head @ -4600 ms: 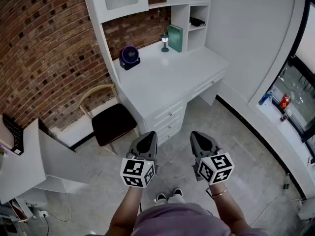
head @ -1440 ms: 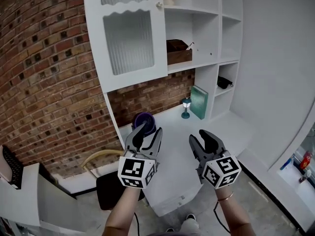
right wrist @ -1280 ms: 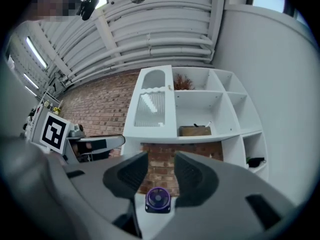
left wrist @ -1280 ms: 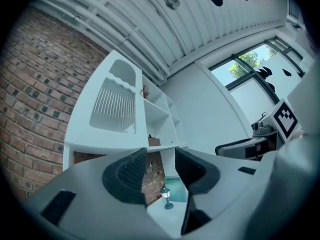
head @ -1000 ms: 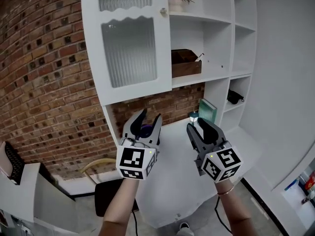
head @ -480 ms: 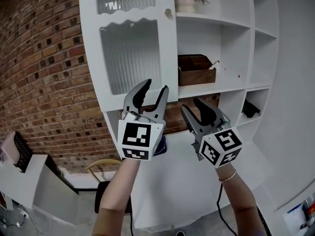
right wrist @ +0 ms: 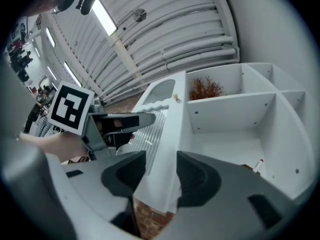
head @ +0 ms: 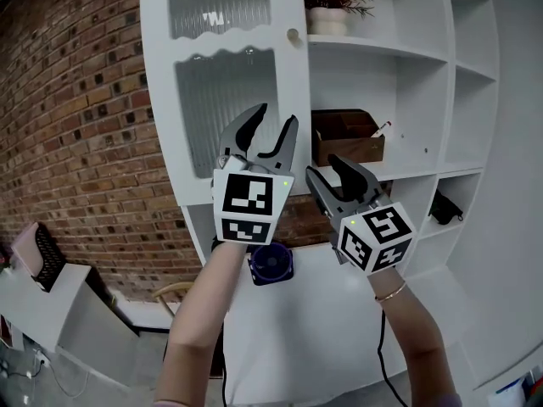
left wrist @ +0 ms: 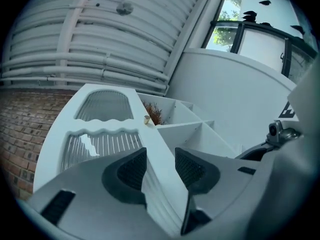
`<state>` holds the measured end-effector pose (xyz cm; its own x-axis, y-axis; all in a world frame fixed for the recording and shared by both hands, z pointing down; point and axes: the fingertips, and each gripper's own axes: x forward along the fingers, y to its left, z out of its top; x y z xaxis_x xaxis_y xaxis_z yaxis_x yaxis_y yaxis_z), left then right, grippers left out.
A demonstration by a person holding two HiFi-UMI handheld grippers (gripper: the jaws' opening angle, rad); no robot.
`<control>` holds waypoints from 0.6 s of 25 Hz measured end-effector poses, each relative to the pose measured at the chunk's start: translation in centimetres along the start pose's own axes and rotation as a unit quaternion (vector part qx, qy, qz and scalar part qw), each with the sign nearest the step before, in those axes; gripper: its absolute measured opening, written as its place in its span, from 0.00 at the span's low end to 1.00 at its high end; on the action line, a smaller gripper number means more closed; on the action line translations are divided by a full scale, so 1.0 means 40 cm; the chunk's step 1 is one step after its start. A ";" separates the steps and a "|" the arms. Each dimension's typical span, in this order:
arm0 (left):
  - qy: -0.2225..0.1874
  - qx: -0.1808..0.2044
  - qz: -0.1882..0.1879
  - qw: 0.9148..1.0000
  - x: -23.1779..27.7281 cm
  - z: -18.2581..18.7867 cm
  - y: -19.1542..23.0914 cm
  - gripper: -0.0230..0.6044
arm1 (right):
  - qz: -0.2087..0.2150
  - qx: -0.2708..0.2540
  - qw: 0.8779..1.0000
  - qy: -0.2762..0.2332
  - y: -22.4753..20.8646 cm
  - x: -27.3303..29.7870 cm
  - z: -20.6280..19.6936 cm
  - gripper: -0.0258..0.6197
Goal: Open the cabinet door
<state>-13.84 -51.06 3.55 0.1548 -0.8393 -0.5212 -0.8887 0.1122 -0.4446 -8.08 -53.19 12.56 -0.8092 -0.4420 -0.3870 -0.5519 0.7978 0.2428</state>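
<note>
Approaching, nothing gripped yet. Facing the shut cabinet door [head: 229, 83], left of open shelves [head: 399, 100], with small knob [head: 293, 35] at its right edge, above both tools. Likely next: reach up, pinch that knob, pull outward. Holding left tool [head: 273, 119] raised, tilted upward, jaws spread and empty. Holding right tool [head: 331, 170] lower, jaws just been opening, spread, nothing between.

The smooth white cabinet door [head: 293, 75] has glossy ribbed glass panes [head: 204, 100]; the wall [head: 76, 117] is rough brick.
</note>
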 end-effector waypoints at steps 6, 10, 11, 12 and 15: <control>-0.007 0.028 0.021 0.999 0.075 0.056 0.048 0.30 | 0.004 0.003 1.000 -0.009 -0.043 0.053 0.020 0.33; -0.007 0.058 0.030 0.998 0.133 0.101 0.065 0.30 | 0.011 0.006 1.000 -0.020 -0.052 0.082 0.044 0.33; -0.007 0.066 0.032 0.997 0.147 0.111 0.069 0.30 | 0.012 0.005 1.000 -0.024 -0.053 0.087 0.052 0.33; -0.005 0.072 0.033 0.997 0.160 0.120 0.072 0.30 | 0.014 0.003 1.000 -0.027 -0.054 0.093 0.060 0.33; 0.000 0.097 0.038 0.995 0.195 0.146 0.077 0.30 | 0.017 -0.003 0.999 -0.037 -0.058 0.110 0.085 0.33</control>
<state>-12.87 -54.16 -6.13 0.0916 -0.8242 -0.5588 -0.7981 0.2749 -0.5362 -9.66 -55.61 7.28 -0.8102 -0.3829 -0.4438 -0.5257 0.8096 0.2611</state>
